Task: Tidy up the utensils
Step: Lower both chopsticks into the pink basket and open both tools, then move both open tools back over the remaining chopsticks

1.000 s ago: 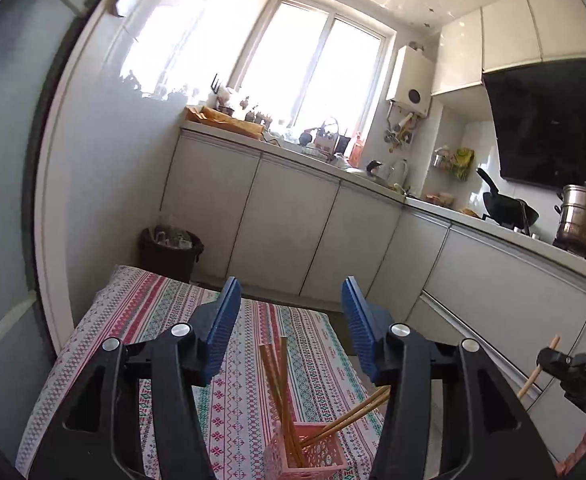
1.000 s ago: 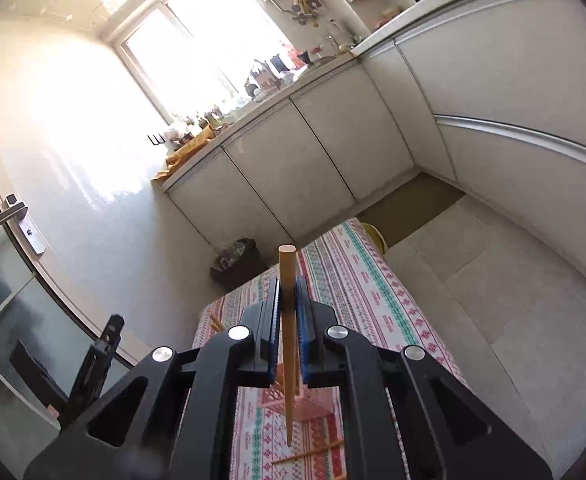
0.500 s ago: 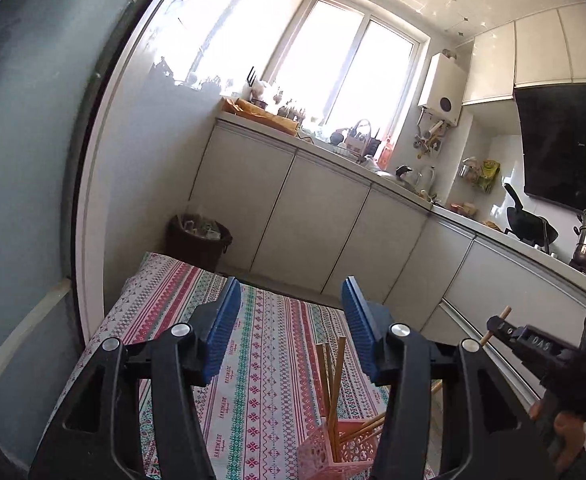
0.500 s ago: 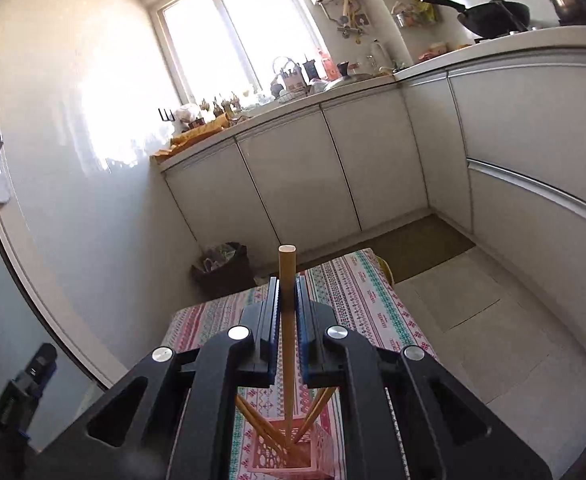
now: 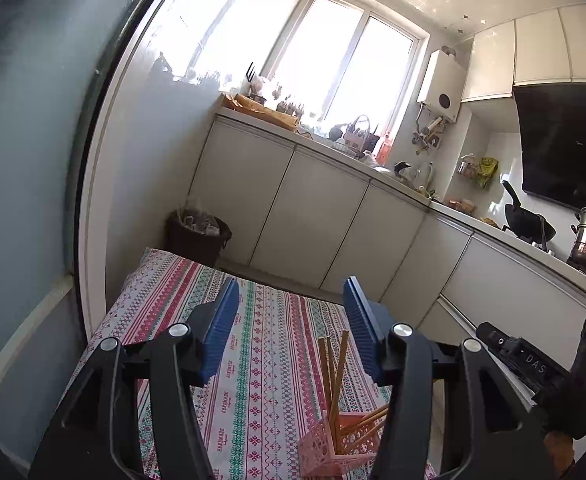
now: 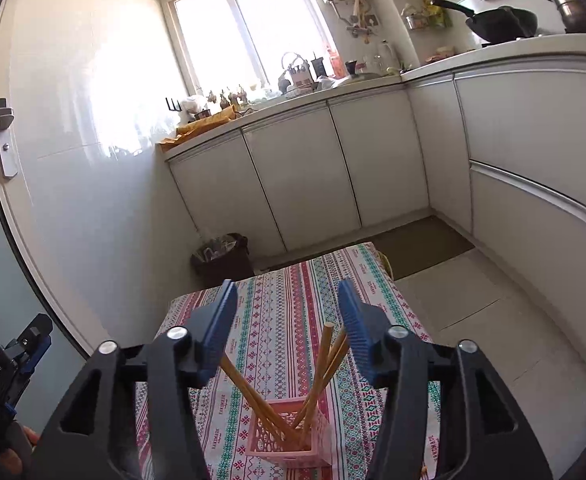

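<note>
1. Hovering over the table with the right gripper (image 6: 287, 320), blue-padded jaws spread about halfway with nothing pinched between them. Having just been opening, too, with only the tips of the thin wooden chopsticks (image 6: 319, 376) poking up into the gap, not touching either pad as far as can be told.
2. Sitting nicely in the small pink plastic lattice basket (image 6: 293, 436) by now: a handful of chopsticks, leaning out in a V, some to the left and some to the right. Basket standing on the striped red, green and white patterned tablecloth (image 6: 289, 320), near the front of the table.
3. Hanging a bit off to the side with the left gripper (image 5: 289, 326), jaws roughly half open and gripping nothing. Same basket (image 5: 329, 440) peeking out low between its fingers, chopsticks (image 5: 335, 376) sticking up and sideways.
4. Looking close to done, judging from this: no loose chopsticks lying on the visible cloth. Possibly something small at the table's bottom right edge in the right wrist view, too tiny to call.
5. Spotting writing: repeated small lettering printed along the cloth bands, too fuzzy to read properly. Also "DAS" on the black body of the other gripper in the left wrist view, and a blurry label on the other gripper in the right wrist view.
</note>
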